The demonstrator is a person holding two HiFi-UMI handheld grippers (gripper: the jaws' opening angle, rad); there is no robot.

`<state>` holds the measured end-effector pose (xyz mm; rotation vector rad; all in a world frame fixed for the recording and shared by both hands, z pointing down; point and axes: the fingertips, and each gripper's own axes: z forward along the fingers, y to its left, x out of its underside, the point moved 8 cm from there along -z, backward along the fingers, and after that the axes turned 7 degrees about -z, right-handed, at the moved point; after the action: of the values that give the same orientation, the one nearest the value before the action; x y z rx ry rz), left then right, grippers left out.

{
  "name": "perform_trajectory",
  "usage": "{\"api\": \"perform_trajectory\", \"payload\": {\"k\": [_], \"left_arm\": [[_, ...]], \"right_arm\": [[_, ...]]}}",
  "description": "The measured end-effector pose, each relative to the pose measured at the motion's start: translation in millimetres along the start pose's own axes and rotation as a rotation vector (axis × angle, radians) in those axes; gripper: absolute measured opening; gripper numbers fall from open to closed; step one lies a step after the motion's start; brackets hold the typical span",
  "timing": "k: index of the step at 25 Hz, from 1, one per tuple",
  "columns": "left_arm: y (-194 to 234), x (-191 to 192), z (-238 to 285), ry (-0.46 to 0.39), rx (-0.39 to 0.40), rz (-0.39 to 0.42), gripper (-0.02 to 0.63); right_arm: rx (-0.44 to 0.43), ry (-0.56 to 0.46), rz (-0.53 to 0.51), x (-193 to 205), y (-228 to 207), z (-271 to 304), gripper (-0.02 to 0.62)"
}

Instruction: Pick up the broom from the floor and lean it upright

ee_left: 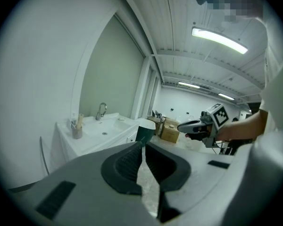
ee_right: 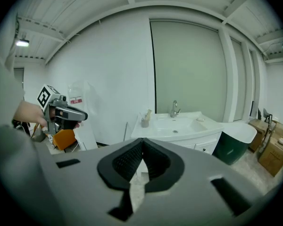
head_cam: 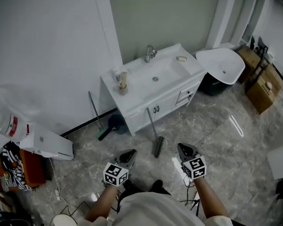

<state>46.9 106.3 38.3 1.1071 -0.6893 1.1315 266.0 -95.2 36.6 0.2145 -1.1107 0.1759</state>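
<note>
**A:** Progress on the broom, going left to right?

**B:** At the floor's far edge, left of the vanity cabinet (head_cam: 137, 119), another long-handled tool (head_cam: 104, 132) leaned on the wall. I couldn't tell whether it was a mop or a squeegee. The left gripper (head_cam: 130, 154) was held over the near floor, its jaws together on nothing. The broom (head_cam: 157, 144) stood head-down on the floor, and its handle appeared to rest against the cabinet's front. It was apart from both grippers. The right gripper (head_cam: 183, 149) was likewise closed and empty.

**A:** Which step, then?

**B:** I judged the leaning done. The next move called only for keeping clear. I'd also have watched that the head didn't skate on the glossy floor.

**A:** Anything hidden?

**B:** Neither gripper view showed the broom, since each gripper's own body blocked the floor below. In the head view the handle's top blended into the pale cabinet, so the exact contact point was unclear. The person's body cut off the nearest floor.
</note>
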Motion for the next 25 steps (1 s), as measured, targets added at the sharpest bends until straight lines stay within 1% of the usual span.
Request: {"api": "perform_trajectory", "payload": {"k": [4,8,12,18,25], "left_arm": [[4,-18,-27,-0.045,0.015,-0.002,0.021],[13,-31,-55,-0.067,0.018,0.033,0.021],[19,-43,-72,-0.081,0.041,0.073,0.021],[27,-45,-80,-0.085,0.053,0.083,0.021],[28,-40,-85,-0.086,0.048,0.062,0.021]], "right_arm": [[0.033,-0.014,-0.013,-21,20,-16,0.002],[0.051,-0.053,-0.013,-41,46,-27,0.002],[0.084,-0.103,-0.018,-55,60,-32,0.002],[0.112,-0.122,-0.021,-61,73,-41,-0.002],[0.133,-0.135,-0.001,-62,74,-52,-0.002]]}}
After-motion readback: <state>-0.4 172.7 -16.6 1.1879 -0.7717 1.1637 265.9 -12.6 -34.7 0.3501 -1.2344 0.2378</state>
